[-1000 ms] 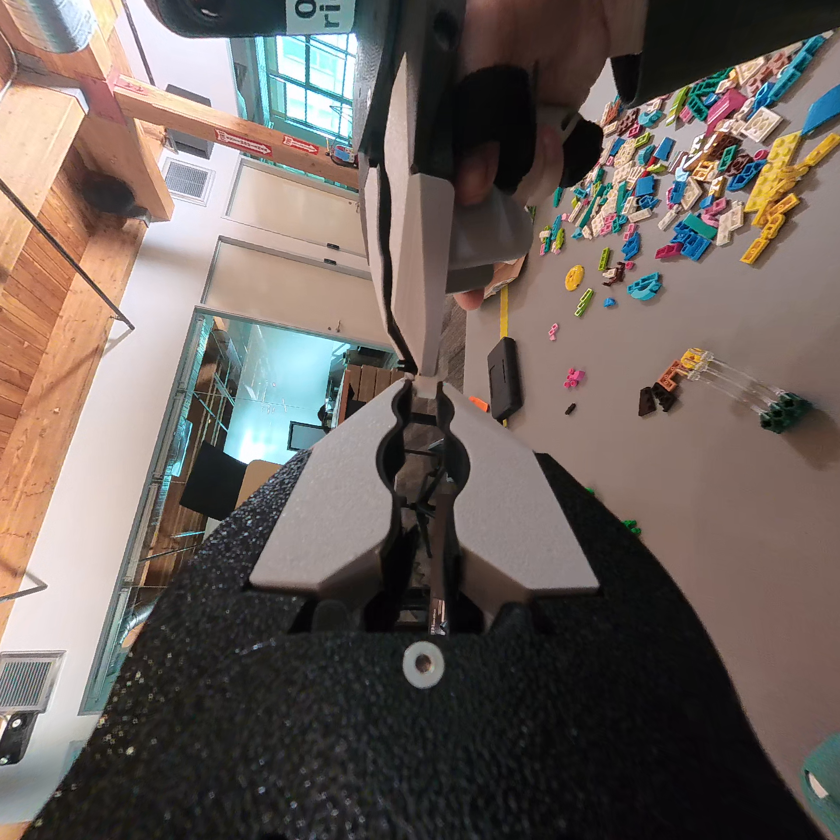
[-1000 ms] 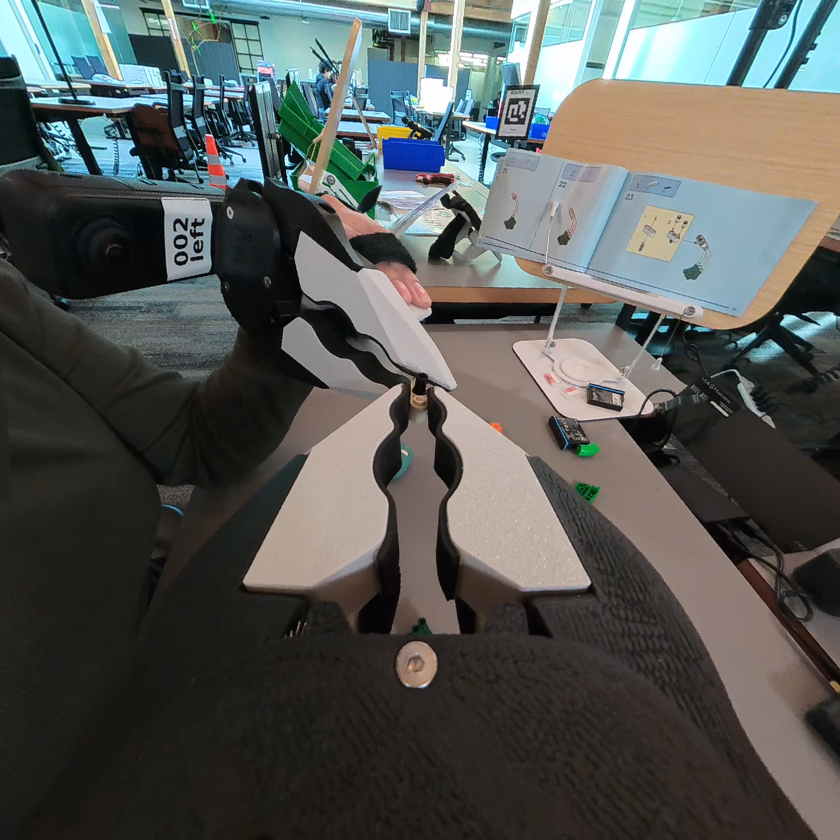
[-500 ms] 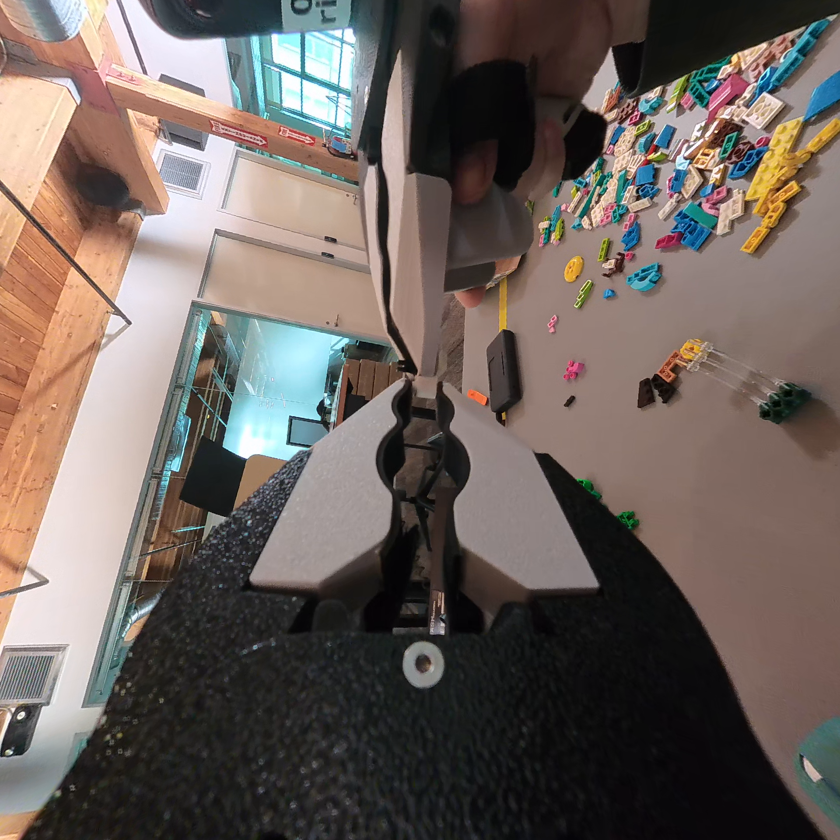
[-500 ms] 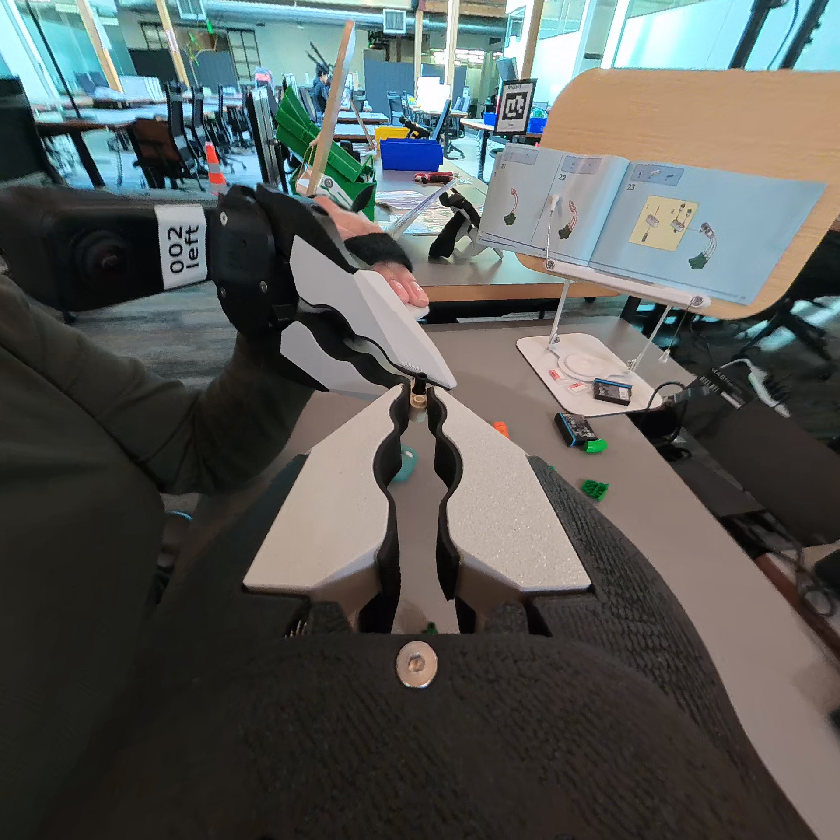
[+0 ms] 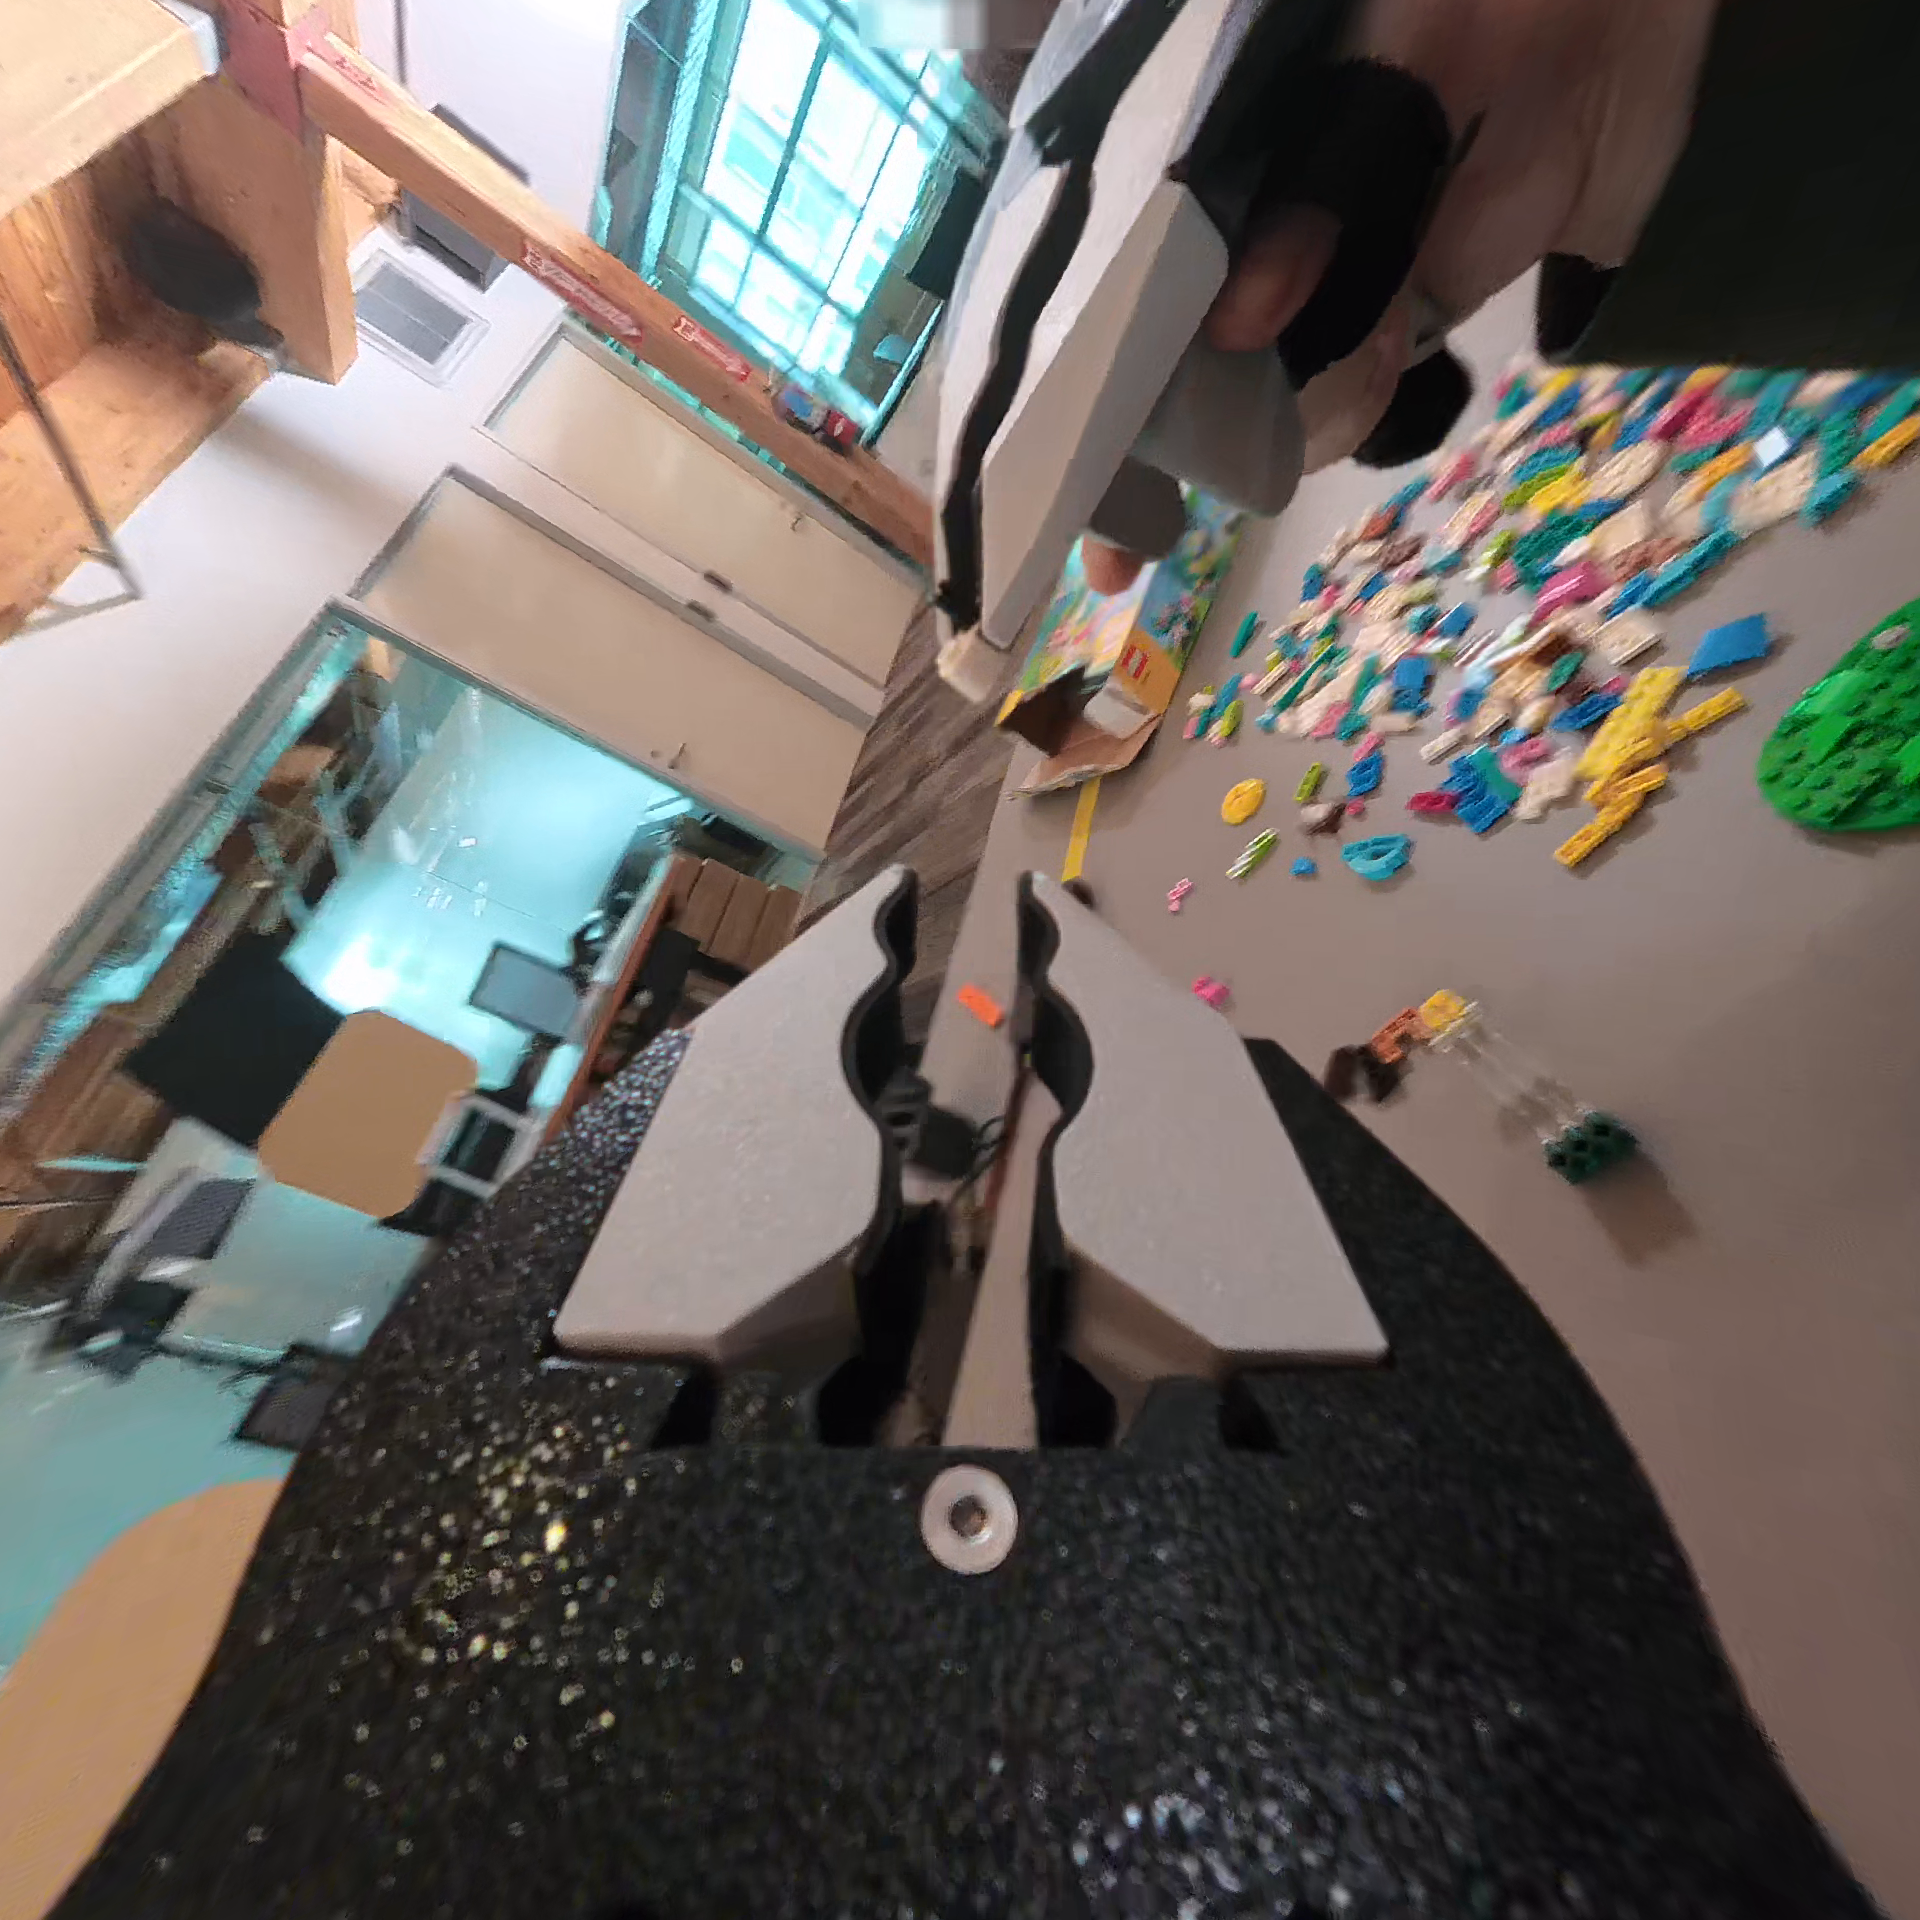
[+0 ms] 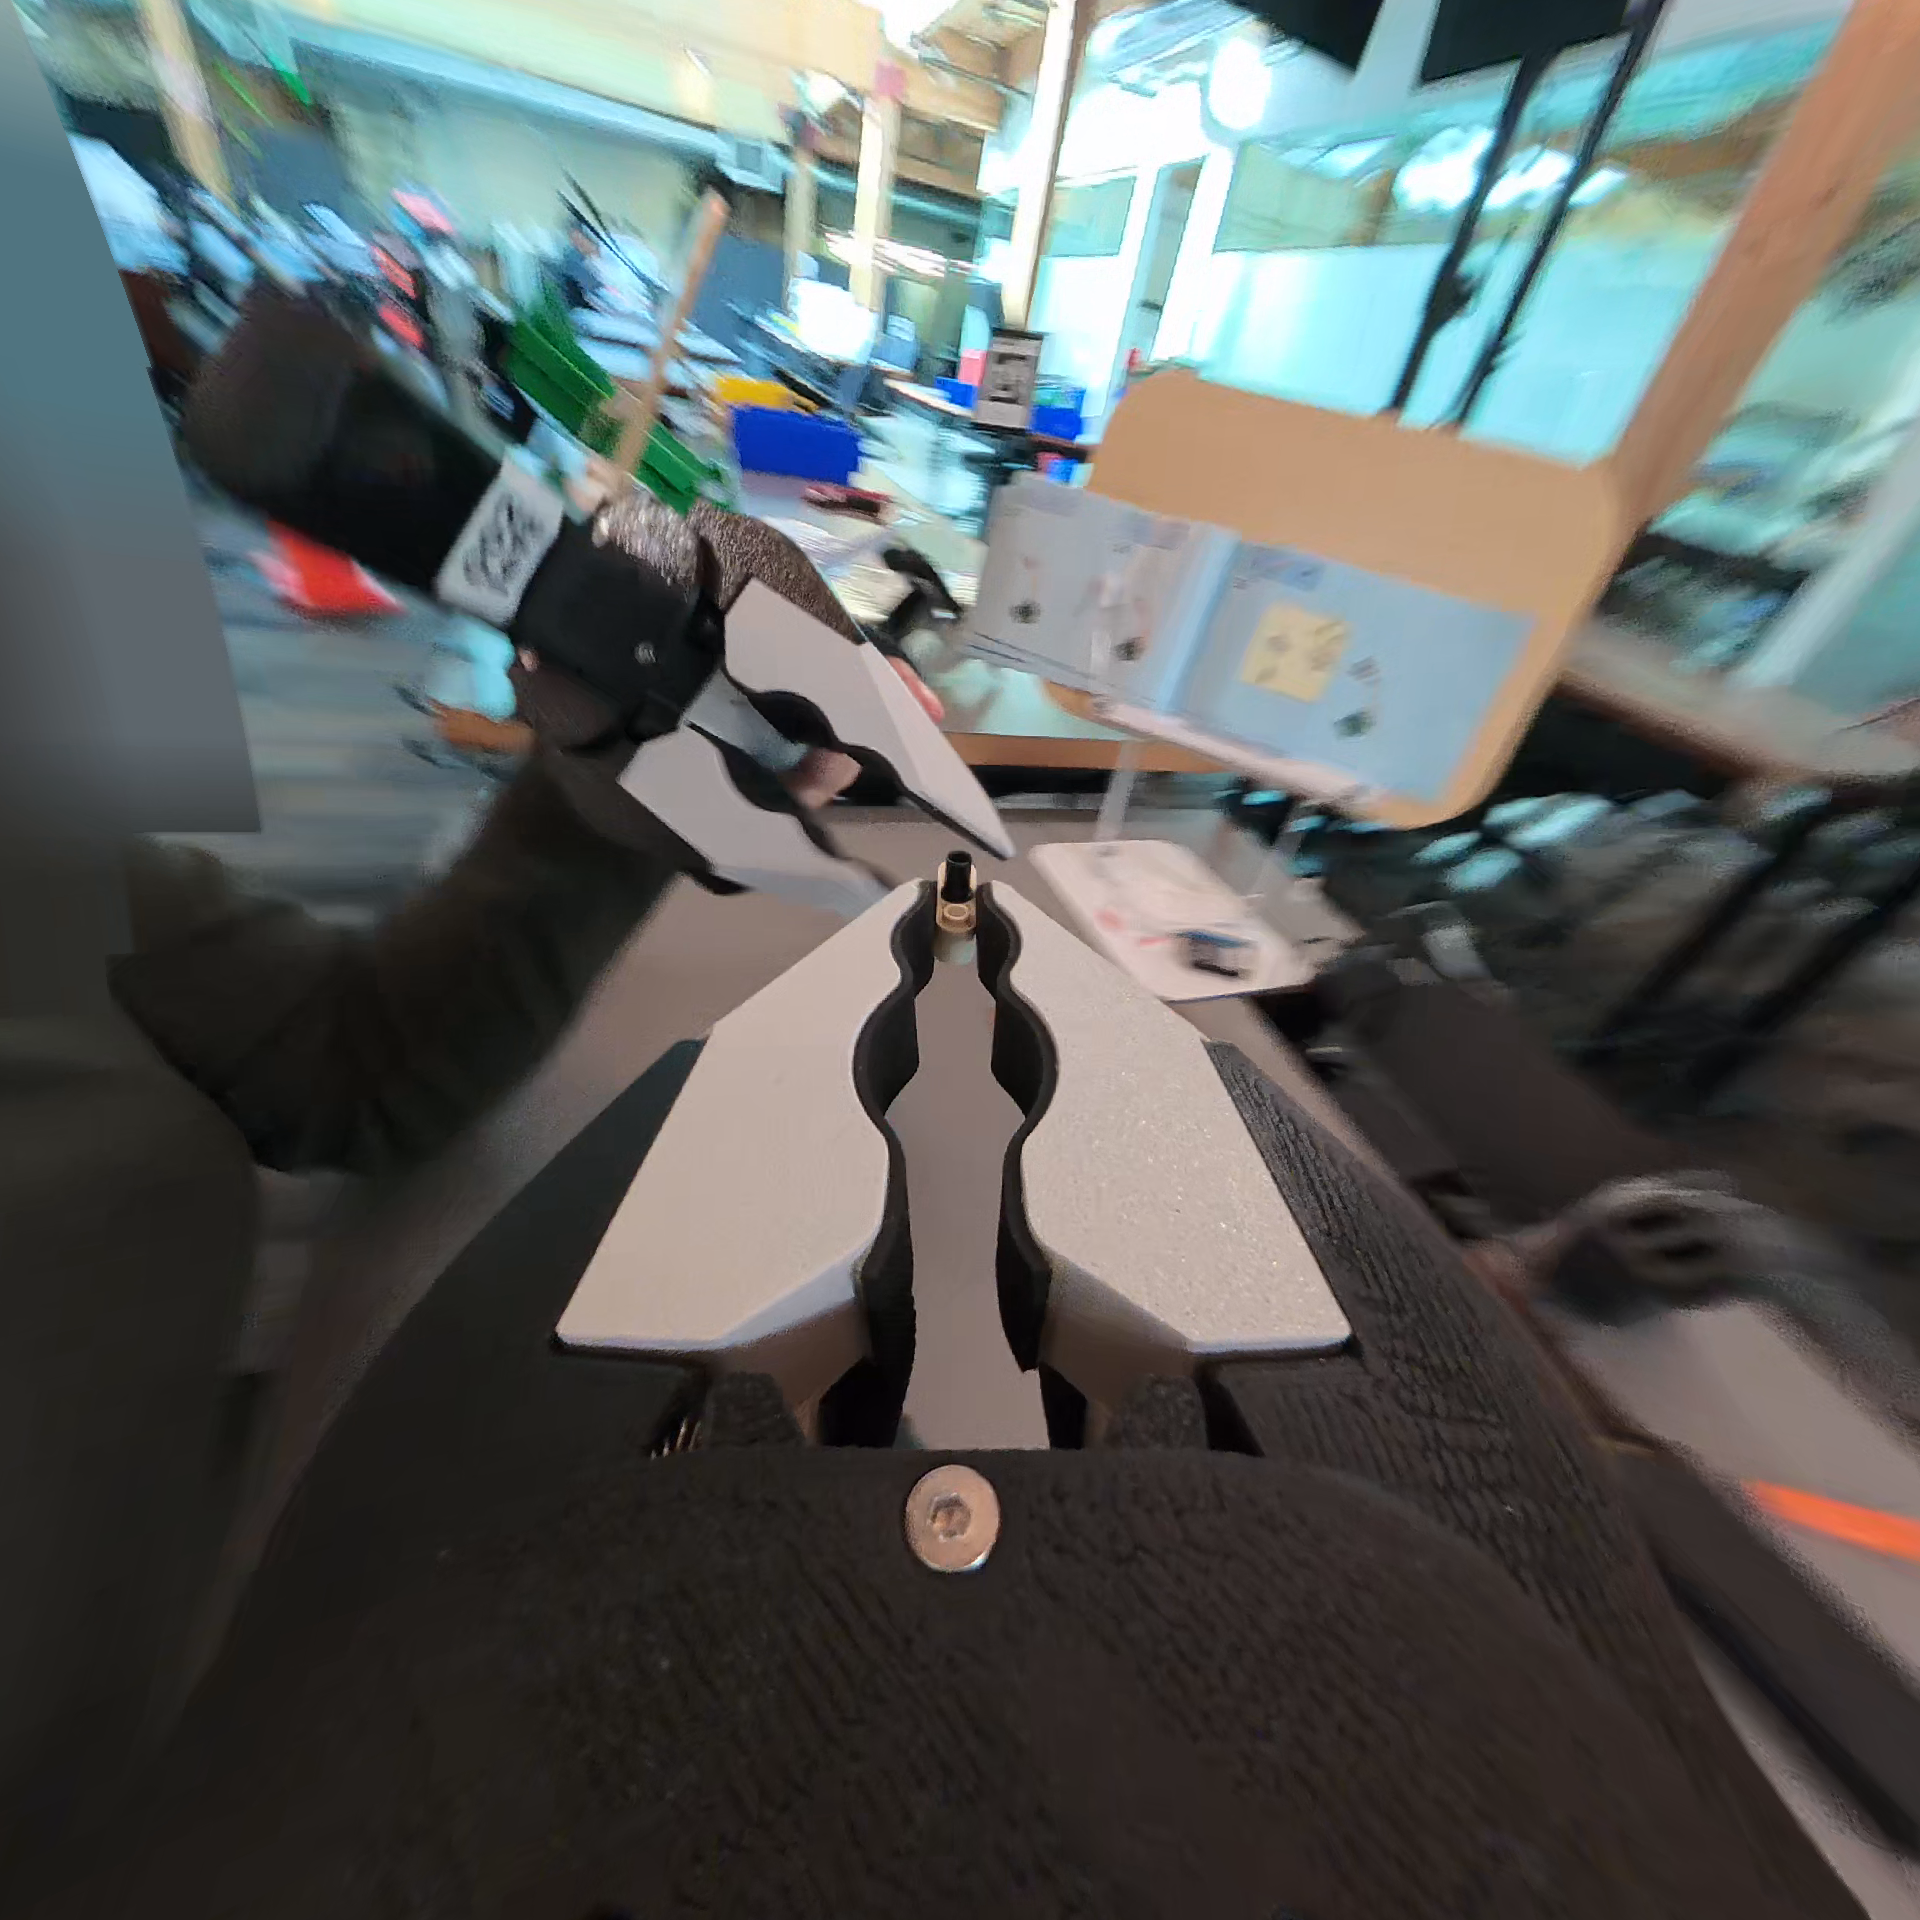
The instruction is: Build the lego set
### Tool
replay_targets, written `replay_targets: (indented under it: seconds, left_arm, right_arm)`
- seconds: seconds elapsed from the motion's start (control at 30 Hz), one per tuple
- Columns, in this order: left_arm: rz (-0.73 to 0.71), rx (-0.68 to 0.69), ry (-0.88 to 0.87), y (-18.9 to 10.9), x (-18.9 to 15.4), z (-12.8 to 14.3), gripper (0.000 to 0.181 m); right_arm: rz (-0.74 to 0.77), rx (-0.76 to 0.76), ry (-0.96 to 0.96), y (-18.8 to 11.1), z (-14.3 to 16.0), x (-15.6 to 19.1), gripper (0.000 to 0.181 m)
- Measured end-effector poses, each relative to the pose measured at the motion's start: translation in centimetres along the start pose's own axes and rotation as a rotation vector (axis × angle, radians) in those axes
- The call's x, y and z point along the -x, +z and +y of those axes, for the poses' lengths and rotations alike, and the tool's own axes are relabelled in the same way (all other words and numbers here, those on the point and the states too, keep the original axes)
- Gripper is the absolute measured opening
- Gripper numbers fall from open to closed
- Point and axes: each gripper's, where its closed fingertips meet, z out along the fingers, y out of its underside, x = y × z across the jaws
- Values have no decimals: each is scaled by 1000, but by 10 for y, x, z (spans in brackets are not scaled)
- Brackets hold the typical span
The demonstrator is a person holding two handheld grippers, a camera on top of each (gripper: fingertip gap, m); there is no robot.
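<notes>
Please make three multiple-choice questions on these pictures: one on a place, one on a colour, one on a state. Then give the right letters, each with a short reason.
1. Where does the round green baseplate lie?
A. on the grey table, beside the pile of loose bricks
B. on the instruction booklet
C. between the left gripper's fingers

2. What colour is the small piece in the right gripper?
A. pink
B. tan with a black tip
C. blue

3. How is the left gripper?
A. shut on a brick
B. open and empty
C. out of view

Key: 1 A, it lies flat on the table at the pile's edge; 2 B, the right wrist view shows it; 3 B, its fingertips stand apart with nothing between.
</notes>
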Motion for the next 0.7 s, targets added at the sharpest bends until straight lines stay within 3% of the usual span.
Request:
replay_targets:
  seconds: [0.03,0.13,0.23,0.53,0.7]
  left_arm:
    - [48,-37,-47,0,-6,-7,25]
    - [195,-196,-187,-4,-23,-39,48]
    - [240,-276,-208,-7,-29,-55,49]
    - [288,-251,-189,17,-50,-62,51]
    - [264,-239,-145,27,-56,-67,53]
  right_arm:
    - [38,5,-75,-6,-3,3,6]
    - [165,63,-306,-27,-6,13,6]
    - [290,127,-456,-48,-6,16,6]
    - [587,319,-748,-106,0,13,6]
    - [646,399,-837,-127,7,12,6]
